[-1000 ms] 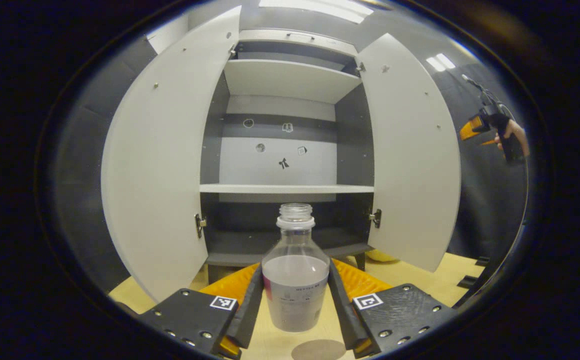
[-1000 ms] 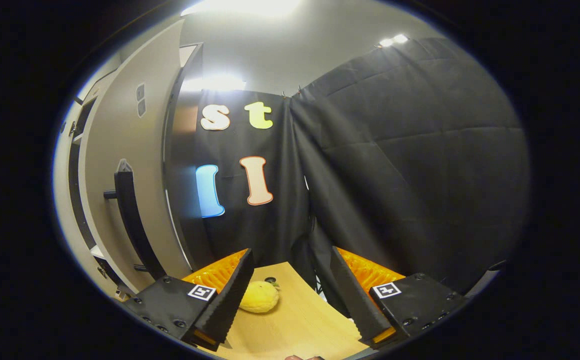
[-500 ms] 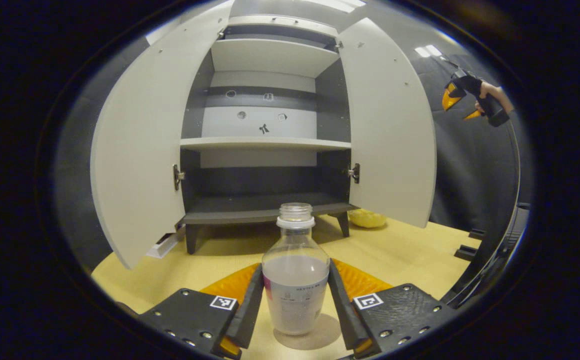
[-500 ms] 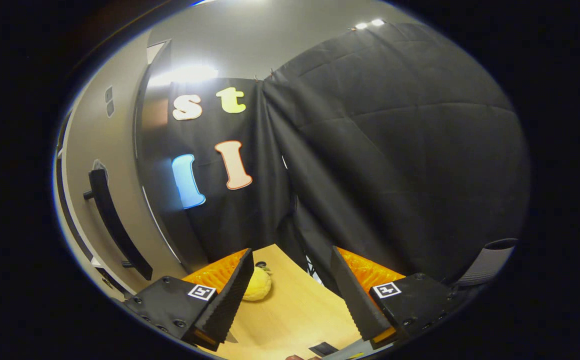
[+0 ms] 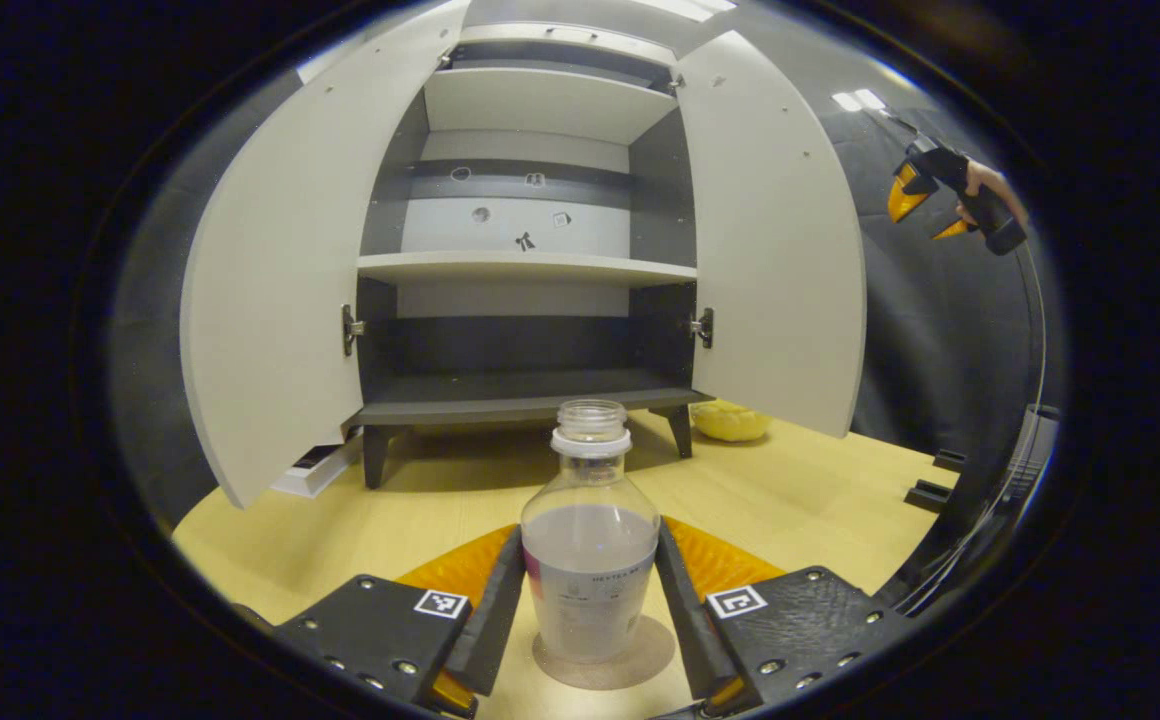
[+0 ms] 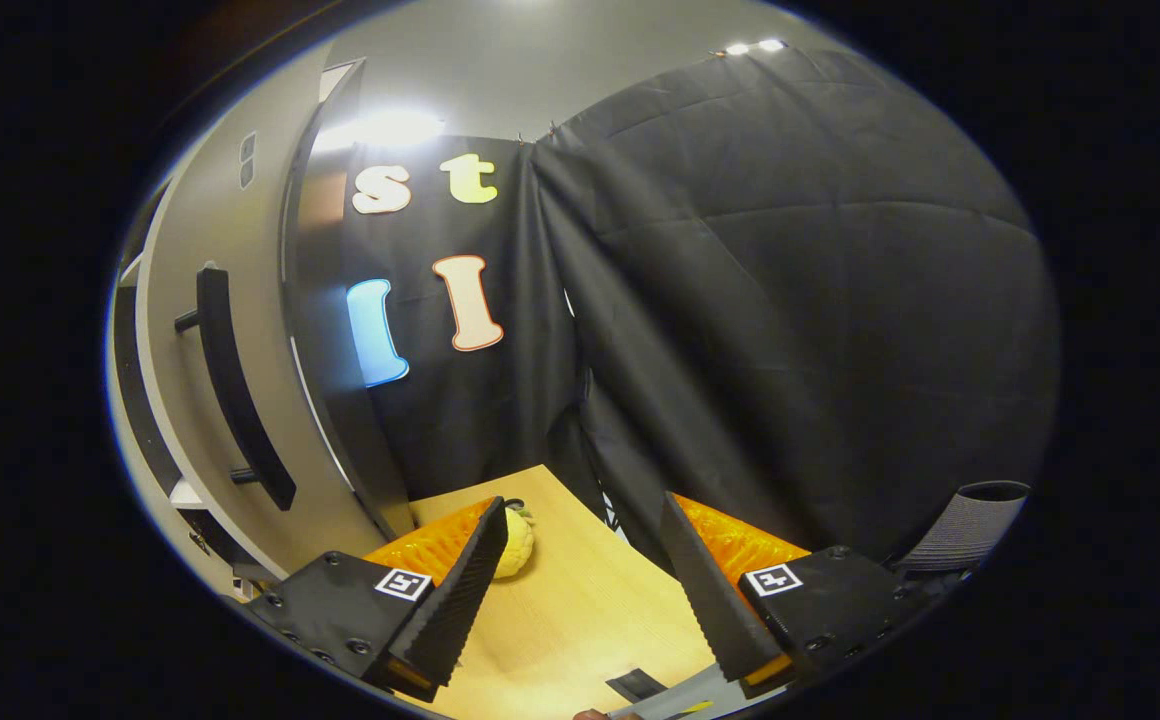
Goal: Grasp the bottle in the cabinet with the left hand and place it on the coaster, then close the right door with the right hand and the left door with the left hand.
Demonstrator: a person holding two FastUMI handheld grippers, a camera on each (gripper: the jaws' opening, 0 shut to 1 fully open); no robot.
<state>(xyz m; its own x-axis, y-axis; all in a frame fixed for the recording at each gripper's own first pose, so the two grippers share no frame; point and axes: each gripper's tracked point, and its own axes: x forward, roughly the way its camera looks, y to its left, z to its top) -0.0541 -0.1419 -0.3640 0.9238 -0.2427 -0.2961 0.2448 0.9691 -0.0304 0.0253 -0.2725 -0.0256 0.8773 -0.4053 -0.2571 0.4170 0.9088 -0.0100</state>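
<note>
Upright, left gripper holds bottle on coaster.

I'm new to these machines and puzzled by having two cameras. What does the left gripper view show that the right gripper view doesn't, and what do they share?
The left gripper view looks into the open cabinet, shelves bare, with the left gripper shut on the bottle standing on the coaster.

The right gripper view shows the right door from outside with its dark handle, and the open right gripper.

Both show the wooden table and a yellow object.
</note>
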